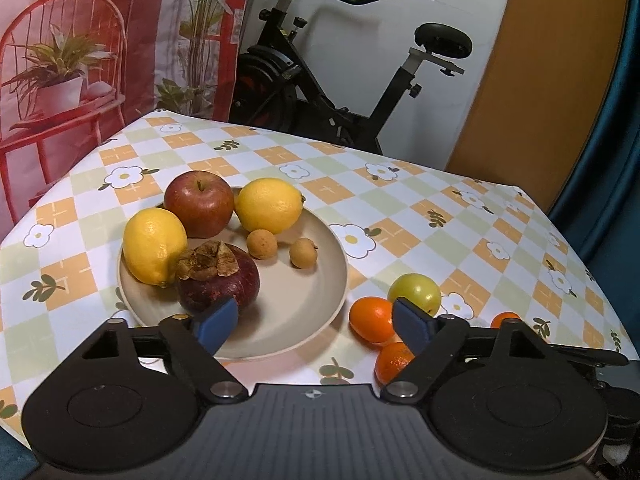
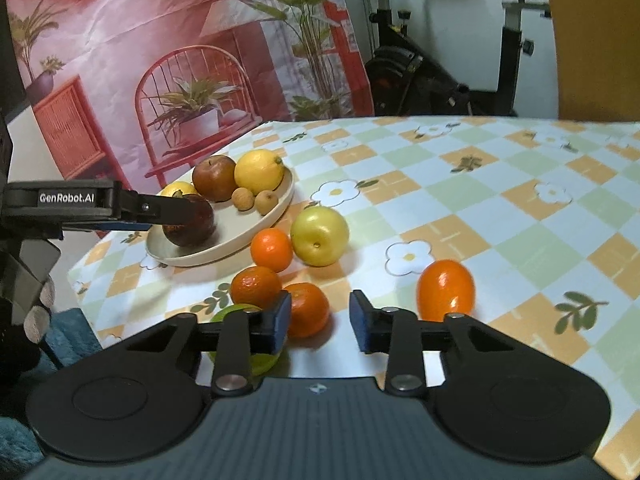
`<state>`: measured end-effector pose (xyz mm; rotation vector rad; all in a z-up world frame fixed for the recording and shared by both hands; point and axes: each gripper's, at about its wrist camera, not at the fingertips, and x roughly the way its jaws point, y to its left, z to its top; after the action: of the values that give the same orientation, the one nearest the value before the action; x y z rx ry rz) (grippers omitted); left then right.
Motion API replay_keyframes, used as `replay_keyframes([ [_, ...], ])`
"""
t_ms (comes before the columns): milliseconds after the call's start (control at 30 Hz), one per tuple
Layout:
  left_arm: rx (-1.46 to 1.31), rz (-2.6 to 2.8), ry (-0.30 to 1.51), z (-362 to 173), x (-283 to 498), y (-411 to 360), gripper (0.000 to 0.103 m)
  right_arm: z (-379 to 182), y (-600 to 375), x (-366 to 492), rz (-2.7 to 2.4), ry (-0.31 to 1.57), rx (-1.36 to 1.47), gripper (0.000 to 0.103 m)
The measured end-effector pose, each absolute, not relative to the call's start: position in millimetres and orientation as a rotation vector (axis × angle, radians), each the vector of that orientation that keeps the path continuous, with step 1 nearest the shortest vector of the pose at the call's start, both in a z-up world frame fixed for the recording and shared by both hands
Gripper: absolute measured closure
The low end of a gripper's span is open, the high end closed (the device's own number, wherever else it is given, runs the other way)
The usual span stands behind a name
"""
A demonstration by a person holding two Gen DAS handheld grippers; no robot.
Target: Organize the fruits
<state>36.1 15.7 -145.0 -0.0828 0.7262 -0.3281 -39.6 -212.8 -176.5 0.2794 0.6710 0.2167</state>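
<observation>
A printed wall hanging point(image 1: 80, 60) with a red chair, an exercise bike point(image 1: 320, 80) and an orange door point(image 1: 540, 80) stand behind a desk point(image 2: 500, 208) under a checked, flowered cloth.

At the left sits one beige plate point(image 1: 296, 300). It holds six fruits: two lemons point(image 1: 154, 246), one red apple point(image 1: 199, 204), one dark purple fruit point(image 1: 220, 280) with a dry leafy cap, and two small brown round fruits point(image 1: 261, 243). The left claw point(image 1: 316, 320) hovers at the plate's near rim, spread wide and pinching nothing – its left pad is right beside the purple fruit.

To the right, loose on the cloth, lie six more. One green fruit point(image 2: 266, 360) is mostly hidden under the right claw. There are four small oranges point(image 2: 271, 249), three of them bunched near the plate and an oval one point(image 2: 445, 290) well apart, and one yellow-green round fruit point(image 2: 319, 235) touches the farthest orange. The right claw point(image 2: 320, 318) is low over the desk with its pads a little apart. The nearest orange point(image 2: 306, 310) is against the left pad, but nothing is pinched.

The oranges are probably light, smooth-skinned and apt to roll – best taken across the widest part with a gentle squeeze, since the flesh is likely soft. The yellow-green fruit looks firmer and glossier, so it may slip.
</observation>
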Motion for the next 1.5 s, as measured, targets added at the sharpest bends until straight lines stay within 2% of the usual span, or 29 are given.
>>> replay_keyframes([
  [200,-0.065,-0.349,0.725,-147.3,34.0,12.5,0.026,-180.3,-214.8,-32.6,0.243,0.688,0.342,0.072],
  [667,-0.057,-0.388,0.737,-152.0,33.4,8.3,0.034,-182.7,-205.6,-20.3,0.271,0.701,0.377,0.067],
  [700,-0.056,-0.394,0.737,-152.3,32.8,7.6,0.038,-183.0,-205.7,-20.2,0.271,0.701,0.381,0.067],
  [867,-0.063,-0.425,0.75,-154.6,32.1,5.4,0.047,-181.3,-205.1,-24.0,0.261,0.685,0.368,0.073],
  [900,-0.063,-0.429,0.753,-155.1,32.0,5.6,0.05,-179.8,-205.2,-26.1,0.25,0.675,0.357,0.078],
  [933,-0.064,-0.435,0.758,-155.8,32.2,4.9,0.05,-178.2,-206.1,-27.8,0.24,0.665,0.35,0.082],
  [1500,-0.051,-0.504,0.887,-177.2,47.5,-26.6,0.054,-176.9,-223.5,-38.1,0.181,0.649,0.374,0.082],
])
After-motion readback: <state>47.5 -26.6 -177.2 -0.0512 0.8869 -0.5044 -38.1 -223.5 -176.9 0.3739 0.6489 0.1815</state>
